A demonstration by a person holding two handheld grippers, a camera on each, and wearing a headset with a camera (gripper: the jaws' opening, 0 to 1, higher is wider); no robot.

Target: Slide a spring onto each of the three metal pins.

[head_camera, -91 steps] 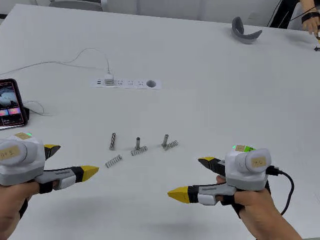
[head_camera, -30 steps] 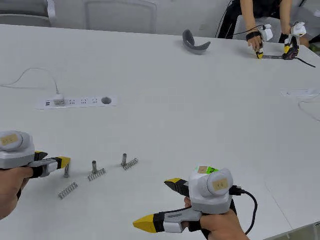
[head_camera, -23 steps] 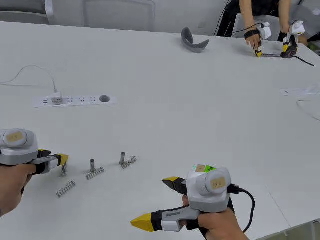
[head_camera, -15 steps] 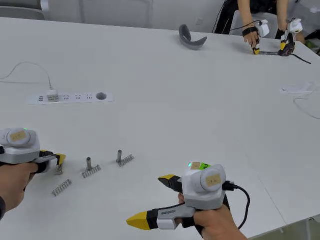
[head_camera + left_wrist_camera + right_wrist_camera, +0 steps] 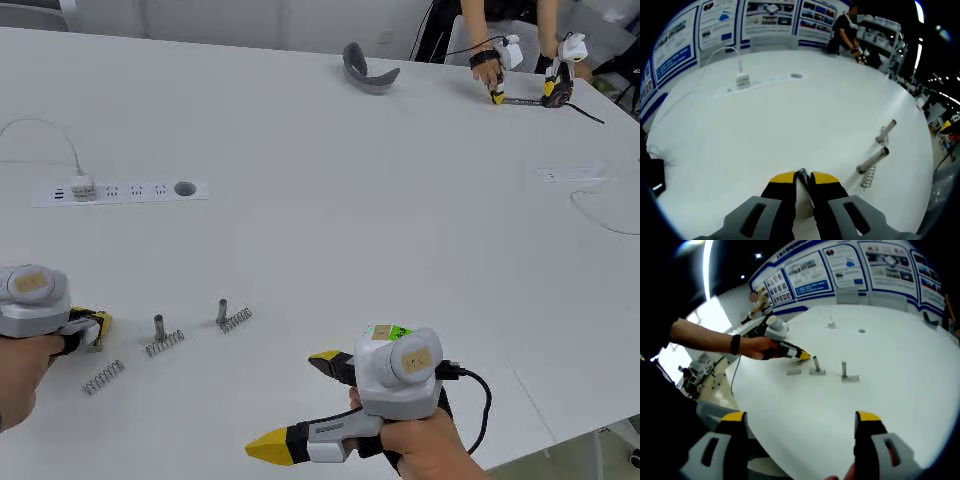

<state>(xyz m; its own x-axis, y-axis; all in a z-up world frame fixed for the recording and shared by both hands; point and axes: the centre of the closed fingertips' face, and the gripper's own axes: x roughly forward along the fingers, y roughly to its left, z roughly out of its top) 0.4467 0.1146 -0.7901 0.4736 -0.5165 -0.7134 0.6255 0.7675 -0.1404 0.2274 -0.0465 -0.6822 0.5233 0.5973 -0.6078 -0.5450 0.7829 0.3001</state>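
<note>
My left gripper (image 5: 97,325) sits at the lower left, its yellow-tipped jaws shut on the leftmost metal pin (image 5: 801,177). Two more pins (image 5: 158,326) (image 5: 222,310) stand upright to its right. A spring (image 5: 165,343) lies beside the middle pin and another spring (image 5: 236,319) beside the right one. The third spring (image 5: 103,377) lies loose nearer the table's front. My right gripper (image 5: 295,403) hovers open at the front centre, apart from the pins, with nothing between its jaws. Its own view shows the left gripper (image 5: 802,356) at the pin row (image 5: 844,367).
A white power strip (image 5: 120,190) with a plugged cable lies at the back left. A grey curved object (image 5: 365,68) rests at the far side. Another person's hands with grippers (image 5: 520,60) work at the far right. The table edge (image 5: 560,425) runs close on the right.
My left gripper, open and away from the pins three seconds ago, has moved in to the leftmost pin and shut on it. The head camera has swung right. The right gripper stays open.
</note>
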